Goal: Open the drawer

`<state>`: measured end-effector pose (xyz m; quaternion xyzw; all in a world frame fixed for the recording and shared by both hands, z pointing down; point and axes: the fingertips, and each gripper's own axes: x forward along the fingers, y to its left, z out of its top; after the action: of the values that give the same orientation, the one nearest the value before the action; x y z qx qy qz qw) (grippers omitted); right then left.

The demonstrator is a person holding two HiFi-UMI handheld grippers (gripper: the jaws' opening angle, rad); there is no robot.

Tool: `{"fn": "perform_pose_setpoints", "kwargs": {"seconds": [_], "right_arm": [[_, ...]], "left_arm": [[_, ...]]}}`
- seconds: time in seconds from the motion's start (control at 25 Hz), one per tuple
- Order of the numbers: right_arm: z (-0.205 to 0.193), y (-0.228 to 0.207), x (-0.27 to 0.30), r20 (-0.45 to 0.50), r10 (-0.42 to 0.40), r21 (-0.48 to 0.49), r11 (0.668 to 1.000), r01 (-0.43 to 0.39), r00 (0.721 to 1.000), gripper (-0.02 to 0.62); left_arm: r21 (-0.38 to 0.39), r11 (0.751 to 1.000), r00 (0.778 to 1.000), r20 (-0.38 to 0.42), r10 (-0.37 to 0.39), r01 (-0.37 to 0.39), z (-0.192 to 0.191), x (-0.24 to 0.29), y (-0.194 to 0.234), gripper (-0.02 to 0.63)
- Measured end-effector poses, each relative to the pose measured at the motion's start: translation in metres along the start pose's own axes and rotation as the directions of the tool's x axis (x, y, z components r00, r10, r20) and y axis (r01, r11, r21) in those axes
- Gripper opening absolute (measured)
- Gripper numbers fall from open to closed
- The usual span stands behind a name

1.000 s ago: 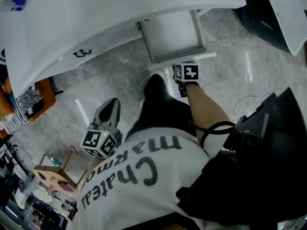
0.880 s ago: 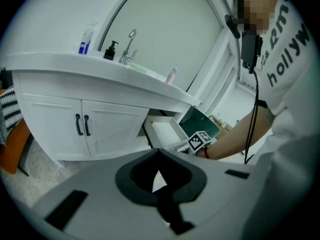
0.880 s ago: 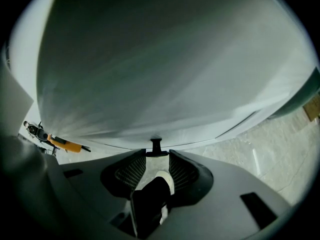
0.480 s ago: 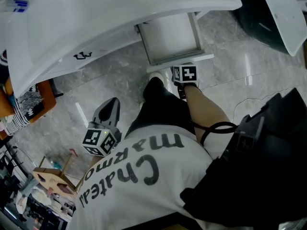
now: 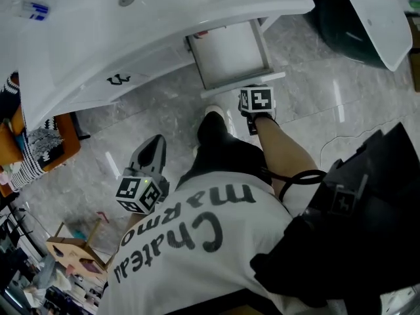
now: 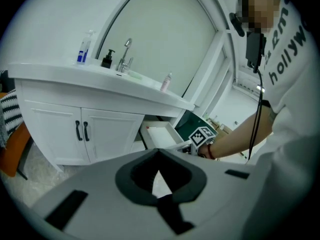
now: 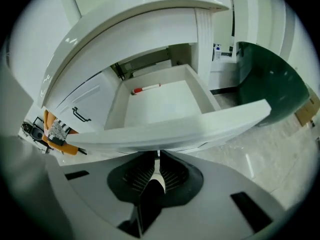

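Currently, white rectangular drawer [image 7: 165, 126]: front panel just ahead of your right gripper [image 7: 157, 156], long axis across its jaws. Those jaws, just closing, stand nearly together, empty; left gripper [image 6: 159, 154] closed, farther off.

Drawer [image 5: 230, 51] stands out from under vanity counter [image 5: 164, 18], right of the cabinet doors [image 6: 80, 134]; marker [image 7: 146, 88] lies in it toward the back left. Faucet [image 6: 125, 56] on counter, pump bottle [image 6: 107, 59] just left of it, spray bottle [image 6: 85, 46] further left, small bottle [image 6: 166, 81] off right. Person's shoe [image 5: 215, 113] on floor [image 5: 131, 110] just before drawer front.
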<state>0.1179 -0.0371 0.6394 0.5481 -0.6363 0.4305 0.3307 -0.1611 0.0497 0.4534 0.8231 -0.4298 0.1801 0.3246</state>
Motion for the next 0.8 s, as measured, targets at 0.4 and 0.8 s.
{"fn": "perform_pose_setpoints", "kwargs": {"seconds": [0.4, 0.8], "right_arm": [[0.029, 0.026, -0.09, 0.232, 0.062, -0.114, 0.993, -0.036, 0.971, 0.032], [0.103, 0.081, -0.267, 0.547, 0.34, -0.181, 0.94, -0.288, 0.765, 0.012]], "left_arm": [[-0.021, 1.0, 1.0, 0.029, 0.004, -0.003, -0.046, -0.05, -0.016, -0.002], [-0.109, 0.994, 0.998, 0.063, 0.012, -0.005, -0.043, -0.052, -0.042, -0.003]]}}
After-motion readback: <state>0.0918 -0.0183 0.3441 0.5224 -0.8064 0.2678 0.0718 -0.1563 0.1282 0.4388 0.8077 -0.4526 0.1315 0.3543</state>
